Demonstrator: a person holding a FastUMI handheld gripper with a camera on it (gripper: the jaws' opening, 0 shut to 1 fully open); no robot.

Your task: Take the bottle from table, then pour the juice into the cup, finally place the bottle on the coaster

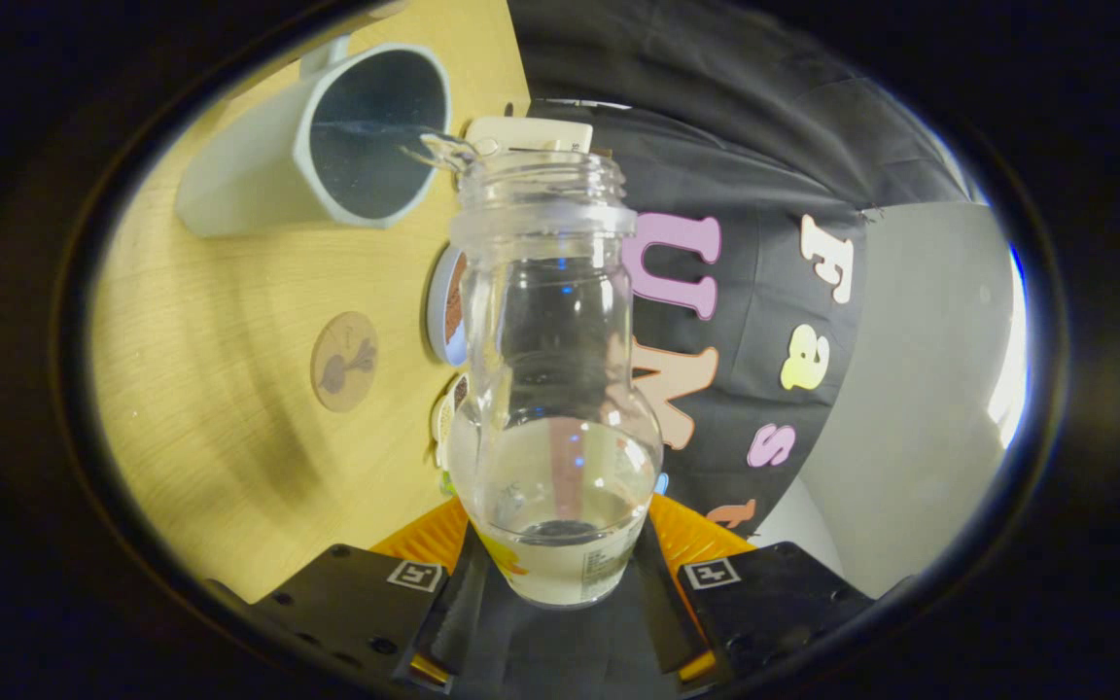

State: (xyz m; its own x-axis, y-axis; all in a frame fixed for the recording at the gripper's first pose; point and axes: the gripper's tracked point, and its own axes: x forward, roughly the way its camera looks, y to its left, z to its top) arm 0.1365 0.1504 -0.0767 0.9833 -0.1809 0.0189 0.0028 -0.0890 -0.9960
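The bottle is being clamped between both fingers of the gripper and tipped toward the cup — its mouth near the rim — so juice is being poured in; the coaster is being left free nearby.

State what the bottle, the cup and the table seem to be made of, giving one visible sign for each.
Bottle, clamped in the hand-held gripper: clear glass or hard plastic, since the wall shows through it. Cup: matte pale grey-blue, probably ceramic or plastic, with a thick rim and no gloss. Table: light wood or wood-look laminate, with visible grain lines.
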